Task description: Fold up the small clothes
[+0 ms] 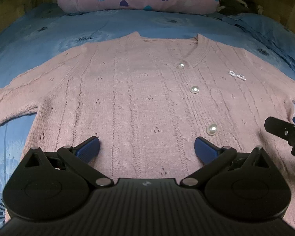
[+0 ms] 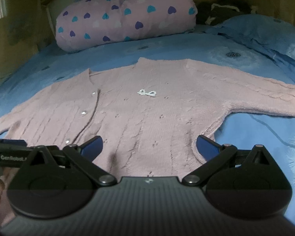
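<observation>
Pink cardigan (image 1: 139, 98) is lying flat, front up, sleeves spread, on the blue sheet (image 1: 49, 33); pearl buttons (image 1: 194, 89) are running down its front. Left gripper (image 1: 147, 149) is hovering over the near hem, fingers wide apart, holding nothing. Right gripper (image 2: 149, 147) is sitting over the near right hem corner, also spread wide. Heart-print pillow (image 2: 125, 17) is lying at the far end.

A pink cable-knit cardigan (image 1: 139, 98) lies flat, front up and buttoned with pearl buttons (image 1: 194, 89), sleeves spread sideways, a small white bow (image 2: 147, 93) on its chest, neckline toward the far end.
</observation>
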`<act>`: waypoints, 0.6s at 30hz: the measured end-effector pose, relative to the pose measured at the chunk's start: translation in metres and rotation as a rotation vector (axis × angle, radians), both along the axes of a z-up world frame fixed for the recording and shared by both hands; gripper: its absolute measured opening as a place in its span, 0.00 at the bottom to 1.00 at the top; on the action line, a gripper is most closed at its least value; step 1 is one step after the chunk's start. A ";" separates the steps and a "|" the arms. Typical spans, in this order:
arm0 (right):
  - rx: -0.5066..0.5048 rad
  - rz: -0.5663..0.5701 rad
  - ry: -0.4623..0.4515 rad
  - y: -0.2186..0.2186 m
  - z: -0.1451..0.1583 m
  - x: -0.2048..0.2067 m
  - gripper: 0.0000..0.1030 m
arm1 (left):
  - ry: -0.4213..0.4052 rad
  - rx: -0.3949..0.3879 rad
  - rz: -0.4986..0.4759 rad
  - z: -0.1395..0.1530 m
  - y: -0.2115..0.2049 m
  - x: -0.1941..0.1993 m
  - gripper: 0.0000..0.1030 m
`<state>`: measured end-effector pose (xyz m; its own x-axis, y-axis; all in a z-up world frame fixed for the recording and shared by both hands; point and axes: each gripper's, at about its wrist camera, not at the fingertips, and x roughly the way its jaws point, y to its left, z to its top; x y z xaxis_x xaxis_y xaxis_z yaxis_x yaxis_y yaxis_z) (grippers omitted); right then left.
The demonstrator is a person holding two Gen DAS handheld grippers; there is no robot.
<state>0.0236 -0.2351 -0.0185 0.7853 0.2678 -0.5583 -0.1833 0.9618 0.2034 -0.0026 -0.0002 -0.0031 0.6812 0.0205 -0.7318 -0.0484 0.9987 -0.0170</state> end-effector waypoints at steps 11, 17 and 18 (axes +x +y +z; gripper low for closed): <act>-0.014 -0.004 0.002 0.000 -0.003 0.003 1.00 | 0.005 0.011 0.004 -0.005 -0.003 0.001 1.00; -0.024 0.002 0.018 0.002 -0.005 0.006 1.00 | 0.001 0.005 0.017 -0.009 -0.003 0.001 1.00; -0.026 0.002 0.019 0.002 -0.005 0.006 1.00 | -0.002 0.005 0.017 -0.010 -0.003 0.001 1.00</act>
<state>0.0294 -0.2331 -0.0235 0.7736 0.2549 -0.5801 -0.1819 0.9663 0.1821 -0.0015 -0.0035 -0.0133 0.6821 0.0358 -0.7304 -0.0650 0.9978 -0.0118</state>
